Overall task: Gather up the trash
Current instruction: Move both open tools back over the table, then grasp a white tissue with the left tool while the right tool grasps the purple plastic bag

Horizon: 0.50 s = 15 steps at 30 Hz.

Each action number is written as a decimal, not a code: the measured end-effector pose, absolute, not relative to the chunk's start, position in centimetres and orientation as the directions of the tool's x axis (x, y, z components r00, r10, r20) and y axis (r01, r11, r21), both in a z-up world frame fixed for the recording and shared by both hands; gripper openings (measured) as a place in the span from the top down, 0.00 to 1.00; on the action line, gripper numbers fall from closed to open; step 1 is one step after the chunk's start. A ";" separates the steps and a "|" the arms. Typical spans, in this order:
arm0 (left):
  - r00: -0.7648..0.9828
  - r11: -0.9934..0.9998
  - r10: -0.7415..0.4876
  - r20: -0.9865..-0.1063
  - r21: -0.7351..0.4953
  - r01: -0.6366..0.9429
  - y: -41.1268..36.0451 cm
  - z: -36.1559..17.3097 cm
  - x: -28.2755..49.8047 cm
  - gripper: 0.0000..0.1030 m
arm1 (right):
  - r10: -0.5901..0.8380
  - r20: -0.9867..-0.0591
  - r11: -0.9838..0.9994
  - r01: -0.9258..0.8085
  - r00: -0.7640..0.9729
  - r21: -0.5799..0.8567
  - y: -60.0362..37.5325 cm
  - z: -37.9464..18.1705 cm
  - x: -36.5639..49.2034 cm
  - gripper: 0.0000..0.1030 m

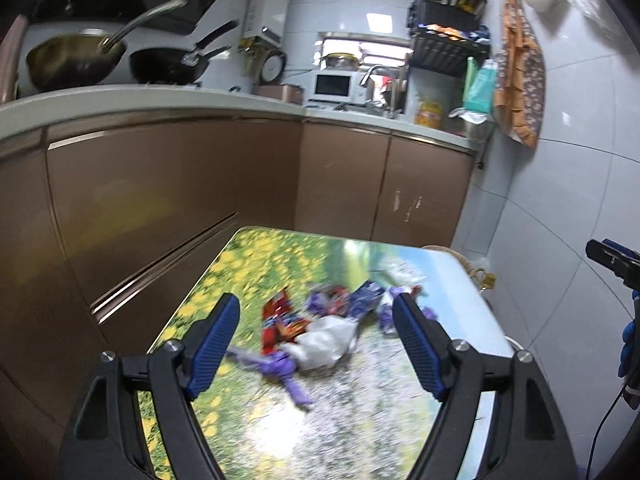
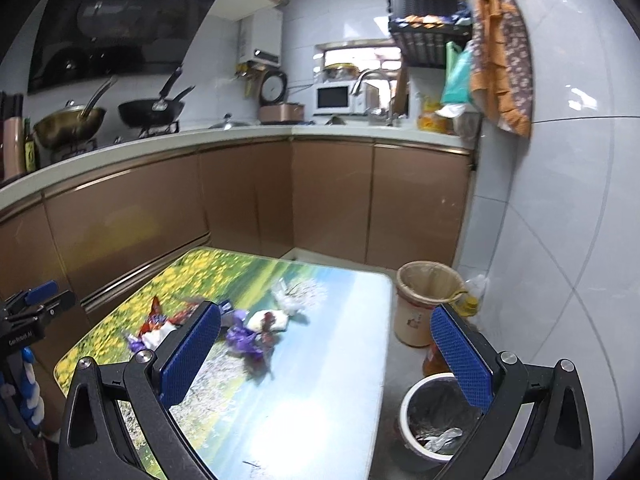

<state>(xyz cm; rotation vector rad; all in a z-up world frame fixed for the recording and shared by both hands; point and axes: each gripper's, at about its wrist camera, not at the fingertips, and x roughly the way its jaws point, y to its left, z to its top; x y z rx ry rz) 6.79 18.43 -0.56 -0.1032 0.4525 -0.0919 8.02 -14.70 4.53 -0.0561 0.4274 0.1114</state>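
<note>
Barely started: both the left gripper (image 1: 316, 322) and right gripper (image 2: 326, 334) gape wide and empty, wrappers (image 1: 320, 320) littering the counter (image 2: 304, 412), bin (image 2: 436, 416) waiting.

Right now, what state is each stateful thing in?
left hand-held gripper: open, empty, over the trash.
right hand-held gripper: open, empty.
trash pile: loose on the table, uncollected.
near bin: lined, uncovered, some trash inside.
far bin: lined, uncovered; contents hidden.
cabinet doors: closed.
</note>
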 end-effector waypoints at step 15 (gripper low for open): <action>0.777 0.981 -0.190 -0.601 -0.078 0.179 16.2 -8.5 15.1 0.25 | 0.236 -0.637 0.951 -0.308 0.734 -0.003 -8.9 -4.3 17.4 0.07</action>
